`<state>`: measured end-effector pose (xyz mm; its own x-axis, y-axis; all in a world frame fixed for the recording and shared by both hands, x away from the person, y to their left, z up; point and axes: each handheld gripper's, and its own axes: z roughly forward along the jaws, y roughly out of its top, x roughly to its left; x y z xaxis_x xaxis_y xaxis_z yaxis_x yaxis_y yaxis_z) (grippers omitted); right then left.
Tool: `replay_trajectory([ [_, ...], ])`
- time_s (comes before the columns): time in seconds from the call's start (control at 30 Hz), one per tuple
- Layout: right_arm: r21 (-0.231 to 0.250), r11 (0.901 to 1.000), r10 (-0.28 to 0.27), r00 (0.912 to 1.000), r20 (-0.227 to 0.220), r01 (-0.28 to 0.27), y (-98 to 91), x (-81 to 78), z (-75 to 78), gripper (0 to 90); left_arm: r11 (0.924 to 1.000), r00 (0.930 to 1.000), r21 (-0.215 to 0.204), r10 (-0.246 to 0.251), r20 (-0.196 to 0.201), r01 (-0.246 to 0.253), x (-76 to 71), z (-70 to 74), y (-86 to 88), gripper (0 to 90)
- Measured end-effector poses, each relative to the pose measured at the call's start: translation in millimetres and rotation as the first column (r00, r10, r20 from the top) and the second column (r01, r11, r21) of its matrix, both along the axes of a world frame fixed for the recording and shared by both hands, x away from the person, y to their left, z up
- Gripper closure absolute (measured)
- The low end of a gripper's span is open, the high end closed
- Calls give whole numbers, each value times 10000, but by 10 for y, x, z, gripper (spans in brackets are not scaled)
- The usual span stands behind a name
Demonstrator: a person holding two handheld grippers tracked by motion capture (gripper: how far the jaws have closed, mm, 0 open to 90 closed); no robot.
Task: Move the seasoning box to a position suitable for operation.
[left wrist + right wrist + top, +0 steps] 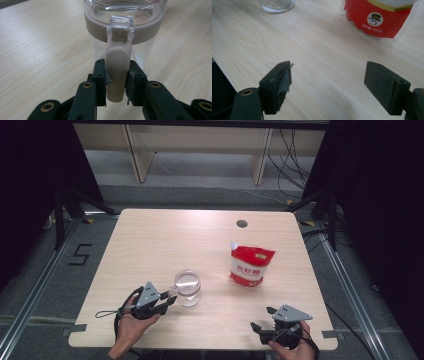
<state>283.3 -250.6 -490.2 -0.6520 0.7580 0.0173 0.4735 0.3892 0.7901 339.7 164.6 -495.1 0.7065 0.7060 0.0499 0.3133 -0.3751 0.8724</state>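
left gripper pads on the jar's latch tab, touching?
Touching. The left gripper view shows the left gripper with both pads pressed against the beige latch tab of the clear jar.

A pale wooden worktop (pixel 150 235) stands on grey floor (pixel 40 285) — black curtains (pixel 30 170) flank both sides, a light wooden frame (pixel 200 145) behind, cables (pixel 295 155) trailing at right.

A light wooden table (pixel 150 240) with rounded corners carries two things. A clear plastic jar (pixel 188 288) with a beige band at the rim stands near the front edge, left of the middle. A red pouch (pixel 251 265) with a white spout stands to its right, slightly farther back. A small round hole (pixel 242 223) sits near the far edge.
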Motion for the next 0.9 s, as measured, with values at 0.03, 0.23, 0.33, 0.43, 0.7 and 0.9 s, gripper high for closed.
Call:
replay_trajectory([
  [0.03, -38, 10000, 5, 10000, 36, -5, -1, 1, -1, 228, 9998, 9997, -100, 190, -158, -192, -8, -2, -6, 719],
  [0.23, -13, 10000, -2, 10000, -37, 1, 11, -5, -3, 228, 9976, 9974, -145, 686, 226, -683, 26, 24, -3, 712],
  [0.33, -45, 10000, 18, 9999, -149, -19, 22, -11, -3, 228, 9972, 9971, -173, 732, 216, -728, 32, 34, -2, 724],
  [0.43, -42, 10000, 10, 9999, -151, -10, 21, -12, -3, 228, 9978, 9977, -141, 648, 183, -646, 42, 35, 15, 731],
  [0.7, -56, 10000, 13, 9999, -147, -14, 20, -11, -1, 229, 9997, 9997, -230, -1, 256, 7, 62, 30, 49, 731],
  [0.9, -46, 10000, 6, 9999, -143, -7, 19, -10, -2, 229, 9983, 9984, -301, -488, 297, 497, 67, 45, 60, 730],
])
